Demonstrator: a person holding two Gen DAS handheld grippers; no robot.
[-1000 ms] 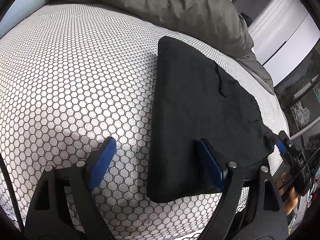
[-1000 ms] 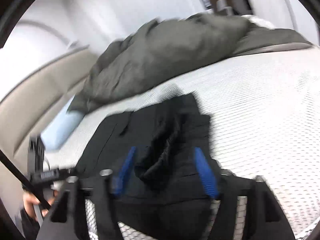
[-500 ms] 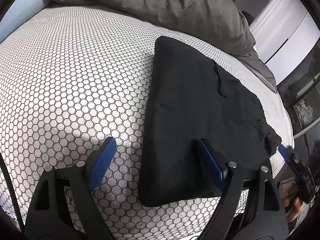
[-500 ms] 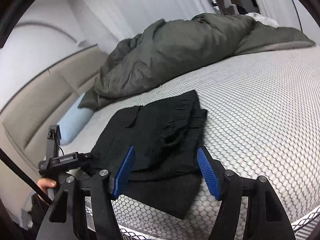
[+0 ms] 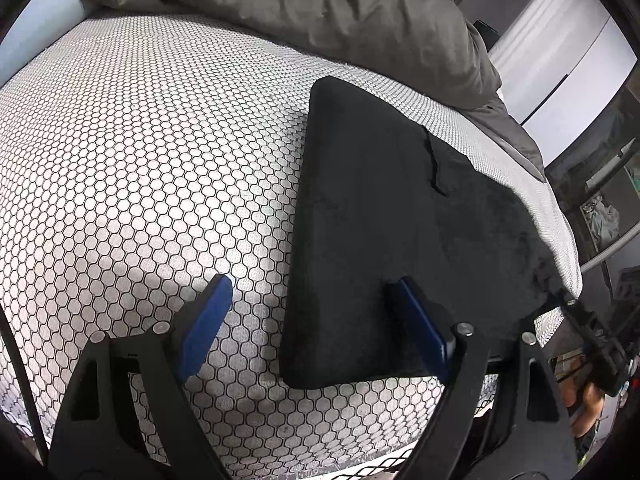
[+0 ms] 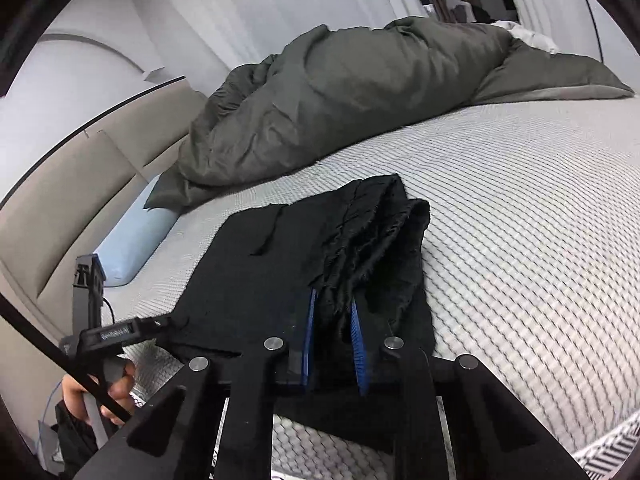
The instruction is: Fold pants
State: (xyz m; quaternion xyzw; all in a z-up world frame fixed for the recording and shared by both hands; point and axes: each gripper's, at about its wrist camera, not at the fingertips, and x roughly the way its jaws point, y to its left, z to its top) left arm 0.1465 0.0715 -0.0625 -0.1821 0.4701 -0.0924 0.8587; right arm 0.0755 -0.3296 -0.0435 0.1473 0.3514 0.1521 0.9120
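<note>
Black pants (image 5: 384, 216) lie folded flat on the honeycomb-patterned mattress (image 5: 140, 160). My left gripper (image 5: 316, 320) is open and empty, low over the near left corner of the pants, one finger over the mattress and one over the cloth. In the right wrist view the pants (image 6: 280, 264) show a bunched, frayed end. My right gripper (image 6: 334, 328) is shut on that bunched edge of the pants. The left gripper tool shows in the right wrist view (image 6: 104, 332) at the pants' left corner.
A crumpled dark green duvet (image 5: 320, 12) lies along the far side of the bed, also in the right wrist view (image 6: 360, 92). A light blue pillow (image 6: 132, 236) lies by the beige headboard (image 6: 72, 184). The mattress edge runs close in front of both grippers.
My right gripper has closed on the bunched edge of the pants; it was open half a second ago. The left gripper has stayed open and pulled back slightly.
</note>
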